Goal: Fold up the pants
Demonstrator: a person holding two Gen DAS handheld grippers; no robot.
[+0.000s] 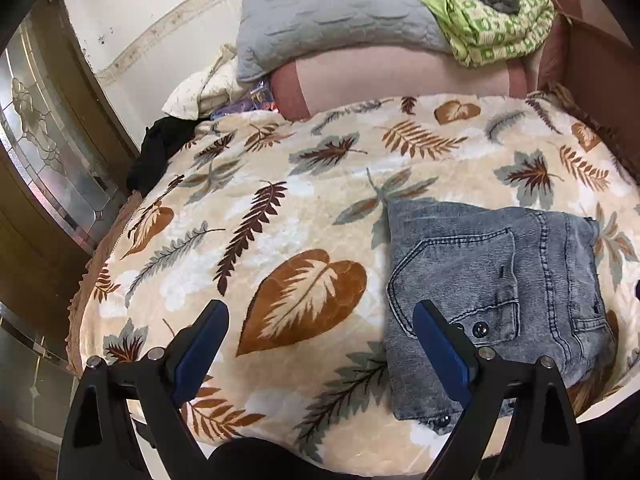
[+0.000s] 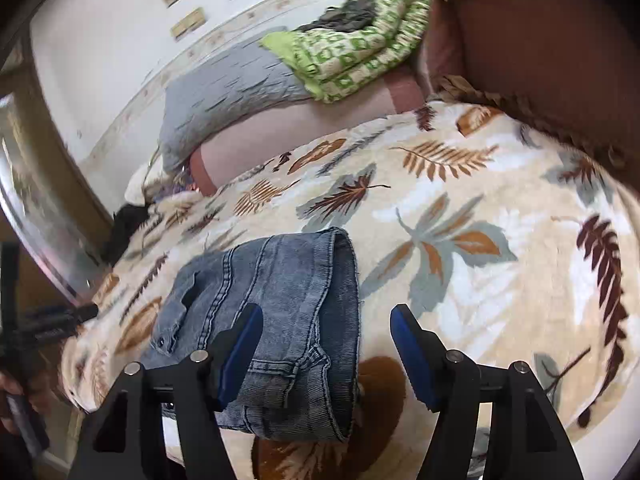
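The pants [image 1: 496, 300], grey-blue denim, lie as a compact folded bundle on the leaf-print blanket [image 1: 280, 208] that covers the bed, near its front edge and well apart from the grey pillow [image 1: 332, 28] at the far end. Taking the bundle as the landmark: the left hand-held gripper [image 1: 320, 348] hovers just beside its left edge, jaws spread wide and holding nothing, one blue pad over the bundle's near-left corner and the other over bare blanket. The right hand-held gripper [image 2: 326, 344] sits above the bundle's near-right corner, jaws likewise spread and empty, one pad over the denim and the other past its hemmed edge over the blanket. The folding looks nearly or wholly finished, so the step in hand seems to be a last tidy or a release. To do it well, I would judge that both grippers should stay spread while lifting straight up and away from the bundle, so that no pad snags the loose hem or the pocket flap and drags a layer open. If any edge needs squaring, press down lightly on top instead of pinching.
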